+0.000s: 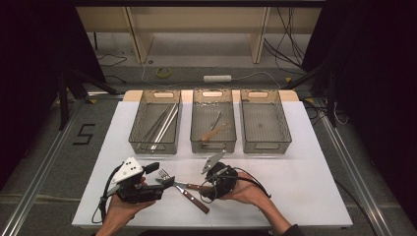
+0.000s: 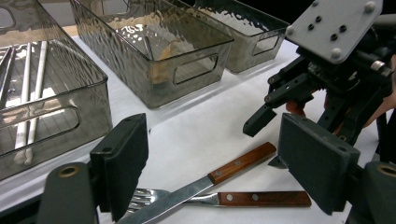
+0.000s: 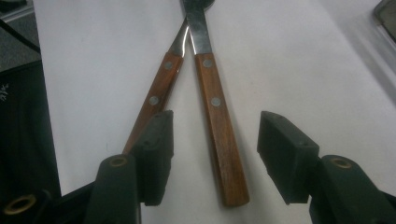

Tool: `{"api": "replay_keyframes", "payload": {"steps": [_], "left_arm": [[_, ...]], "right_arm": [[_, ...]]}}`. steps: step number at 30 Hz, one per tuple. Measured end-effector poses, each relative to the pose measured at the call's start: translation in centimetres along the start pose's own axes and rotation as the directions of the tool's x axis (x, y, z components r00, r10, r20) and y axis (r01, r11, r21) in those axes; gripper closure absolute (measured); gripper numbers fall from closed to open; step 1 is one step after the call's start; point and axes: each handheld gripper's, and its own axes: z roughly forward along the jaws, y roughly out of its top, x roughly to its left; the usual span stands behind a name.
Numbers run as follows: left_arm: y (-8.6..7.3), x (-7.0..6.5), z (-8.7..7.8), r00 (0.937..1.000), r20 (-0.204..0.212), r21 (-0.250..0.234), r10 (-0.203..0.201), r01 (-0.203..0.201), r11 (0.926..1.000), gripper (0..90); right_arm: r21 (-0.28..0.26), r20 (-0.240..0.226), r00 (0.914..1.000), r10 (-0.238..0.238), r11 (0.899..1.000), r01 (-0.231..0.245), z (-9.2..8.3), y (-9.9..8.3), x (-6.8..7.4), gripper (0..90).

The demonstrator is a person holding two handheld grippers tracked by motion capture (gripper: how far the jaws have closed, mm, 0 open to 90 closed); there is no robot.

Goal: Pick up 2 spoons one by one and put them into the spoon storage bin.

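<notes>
Fork (image 3: pixel 219 135) and knife (image 3: pixel 154 100) lie crossed on counter (image 1: pixel 305 187), near edge, at 6 o'clock from middle bin (image 1: pixel 213 125).

I have right hand-held gripper (image 3: pixel 212 149) jaws apart, straddling one wooden handle, other handle under jaw at 9 o'clock. Risk: pad catches both handles, or drags second utensil.

Left hand-held gripper (image 2: pixel 224 163) jaws apart, holding nothing, over crossing.

Cannot tell which handle belongs to fork: heads cut off in right gripper view.

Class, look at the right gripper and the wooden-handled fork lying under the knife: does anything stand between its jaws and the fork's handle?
No. The right gripper has its jaws open on either side of the fork handle, with only bare white table around it. The knife crosses the fork farther up, its handle beside one jaw.
</notes>
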Motion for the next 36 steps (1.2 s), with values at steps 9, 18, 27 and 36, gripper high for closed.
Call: {"api": "replay_keyframes", "payload": {"steps": [9, 18, 27, 36], "left_arm": [[0.0, 0.1, -0.2, 1.0, -0.002, -0.005, -0.001, 0.001, 1.0, 23.9], [-0.1, 0.0, -0.2, 1.0, -0.004, -0.004, 0.001, -0.001, 1.0, 23.8], [0.0, -0.1, -0.3, 1.0, 0.0, -0.013, -0.009, 0.009, 0.9999, 23.5], [0.0, -0.2, -0.4, 1.0, 0.002, -0.02, -0.005, 0.005, 0.9998, 23.4]], "right_arm": [[0.07, -0.008, 0.9997, -0.025, 0.997, 0.026, 0.6, 0.9, 0.1, 54.4], [0.138, -0.009, 0.9987, -0.049, 0.989, 0.05, 1.1, 1.4, 0.1, 58.0], [0.154, -0.019, 0.9986, -0.049, 0.987, 0.051, 1.6, 1.4, -0.5, 61.2], [0.155, -0.012, 0.9983, -0.057, 0.986, 0.058, 1.8, 1.6, -0.5, 63.0]]}}
